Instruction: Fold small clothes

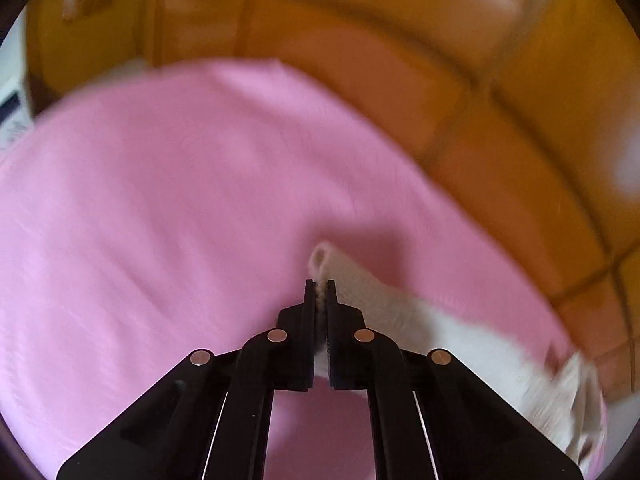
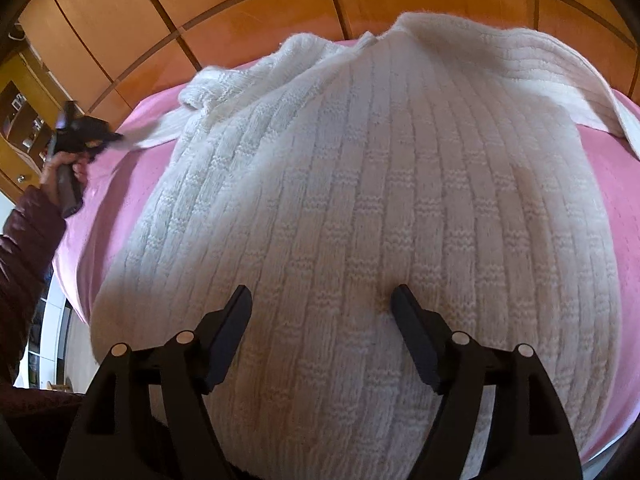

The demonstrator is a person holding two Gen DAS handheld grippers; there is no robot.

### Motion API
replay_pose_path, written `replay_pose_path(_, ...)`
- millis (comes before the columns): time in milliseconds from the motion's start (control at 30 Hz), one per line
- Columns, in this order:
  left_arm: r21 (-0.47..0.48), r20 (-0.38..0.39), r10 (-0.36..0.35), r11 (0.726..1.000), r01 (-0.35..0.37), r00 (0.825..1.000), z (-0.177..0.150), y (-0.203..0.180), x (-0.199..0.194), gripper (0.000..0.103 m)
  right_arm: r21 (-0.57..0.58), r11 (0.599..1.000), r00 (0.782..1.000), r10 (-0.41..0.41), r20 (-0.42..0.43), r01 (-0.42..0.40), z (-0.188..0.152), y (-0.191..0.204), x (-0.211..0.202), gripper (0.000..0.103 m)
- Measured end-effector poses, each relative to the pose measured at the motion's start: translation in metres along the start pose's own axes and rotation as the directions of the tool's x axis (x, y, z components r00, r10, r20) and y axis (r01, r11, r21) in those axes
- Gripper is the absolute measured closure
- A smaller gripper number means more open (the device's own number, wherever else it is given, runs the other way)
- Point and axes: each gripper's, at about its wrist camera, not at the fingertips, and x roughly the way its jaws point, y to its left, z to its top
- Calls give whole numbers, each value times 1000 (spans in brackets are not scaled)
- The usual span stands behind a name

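A white ribbed knit sweater [image 2: 360, 208] lies spread on a pink bedsheet [image 2: 120, 168]. My left gripper [image 1: 320, 286] is shut on the cuff of the sweater's sleeve [image 1: 400, 304], which trails off to the right in the blurred left wrist view. The right wrist view shows that same left gripper [image 2: 116, 136] at the far left, held by a hand in a dark red sleeve, with the sleeve stretched out from the sweater. My right gripper [image 2: 320, 300] hovers open just over the sweater's lower body, with only flat knit under its fingers.
The pink sheet [image 1: 160, 200] covers a bed that runs up to orange-brown wooden wall panels [image 2: 260, 12]. Shelves with small items [image 2: 24, 120] stand at the far left. A strip of floor [image 2: 52, 320] shows past the bed's left edge.
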Motion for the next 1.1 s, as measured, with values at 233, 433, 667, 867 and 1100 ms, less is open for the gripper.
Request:
replay_pose_path(233, -136, 260, 183, 979, -152, 948, 51, 94, -88, 100, -3, 1000, 1000, -1, 14, 1, 1, -1, 7, 25)
replay_pose_path(433, -95, 176, 345, 938, -332, 922, 21, 121, -68, 101, -23, 999, 999, -22, 24, 22, 0, 5, 10, 20)
replay_pose_path(667, -50, 12, 304, 952, -304, 952, -39, 118, -50, 84, -10, 1000, 999, -26, 31, 26, 4, 2, 4, 22)
replay_pose_path(867, 16, -128, -206, 978, 209, 970, -106, 79, -91, 52, 105, 992, 992, -85, 97, 75, 4, -37, -28, 22)
replay_pose_path(1100, 41, -440, -528, 796, 604, 726, -221, 31, -116, 52, 246, 940, 960, -266, 88, 238, -19, -113, -70, 22)
